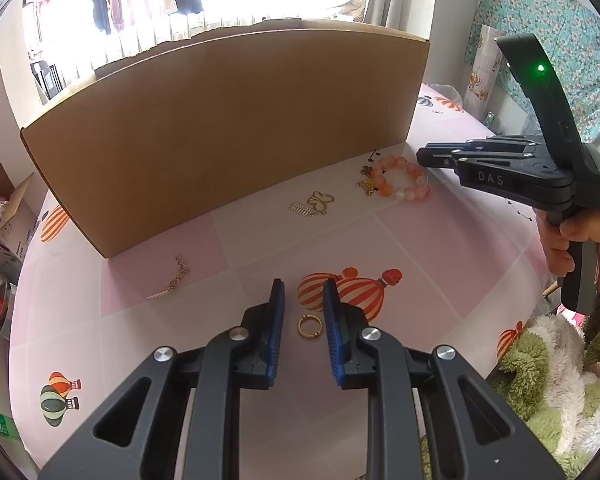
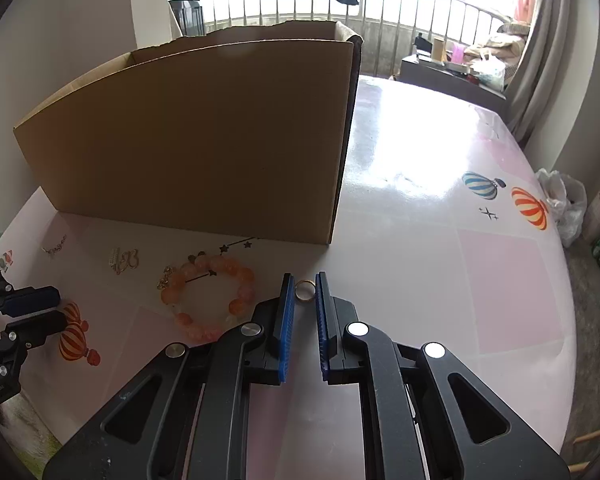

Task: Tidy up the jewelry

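A gold ring [image 1: 309, 326] with small beads lies on the pink table [image 1: 420, 240] in the gap between my left gripper's [image 1: 303, 284] blue pads, which stand apart and do not touch it. In the right wrist view a second, plain gold ring [image 2: 305, 290] shows between the tips of my right gripper [image 2: 304, 276]. Its jaws are a narrow gap apart, with no pad visibly pressing the ring. An orange beaded bracelet [image 2: 208, 296] lies just left of it. A butterfly charm [image 1: 320, 202] and a thin chain [image 1: 176, 278] lie near the box.
A tall open cardboard box [image 1: 220, 140] stands at the back of the table, with the jewelry along its front wall. A person's hand [image 1: 568, 248] holds the right gripper [image 1: 436, 157]. The left gripper [image 2: 58, 307] sits at the left edge. A fluffy green fabric [image 1: 540, 380] lies at the near right.
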Demonstrator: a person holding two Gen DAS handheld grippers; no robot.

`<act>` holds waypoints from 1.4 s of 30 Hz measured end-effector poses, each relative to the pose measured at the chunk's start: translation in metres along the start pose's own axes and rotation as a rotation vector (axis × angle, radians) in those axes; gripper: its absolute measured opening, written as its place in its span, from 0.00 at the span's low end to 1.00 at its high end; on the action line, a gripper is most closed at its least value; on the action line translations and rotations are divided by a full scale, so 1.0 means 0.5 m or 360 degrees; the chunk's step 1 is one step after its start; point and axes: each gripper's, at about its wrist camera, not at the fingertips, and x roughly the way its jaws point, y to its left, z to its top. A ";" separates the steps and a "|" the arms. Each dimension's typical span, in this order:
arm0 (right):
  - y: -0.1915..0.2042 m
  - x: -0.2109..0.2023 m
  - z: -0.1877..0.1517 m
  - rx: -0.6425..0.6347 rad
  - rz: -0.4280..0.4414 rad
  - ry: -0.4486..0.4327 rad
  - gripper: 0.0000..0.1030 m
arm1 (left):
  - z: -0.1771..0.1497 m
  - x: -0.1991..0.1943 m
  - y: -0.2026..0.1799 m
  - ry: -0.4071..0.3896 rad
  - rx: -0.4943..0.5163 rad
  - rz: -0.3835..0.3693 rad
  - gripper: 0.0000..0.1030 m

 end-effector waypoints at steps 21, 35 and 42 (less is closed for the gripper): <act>-0.026 0.009 0.009 0.0122 0.0060 0.0006 0.13 | -0.015 -0.020 0.008 0.0040 0.0009 -0.0007 0.19; -0.023 0.007 0.009 0.0118 0.0064 0.0015 0.17 | -0.017 -0.010 -0.002 0.0014 0.0063 -0.0004 0.10; -0.012 0.009 0.011 0.0057 0.0030 0.0012 0.17 | -0.014 -0.009 0.008 -0.0004 0.0044 -0.0012 0.00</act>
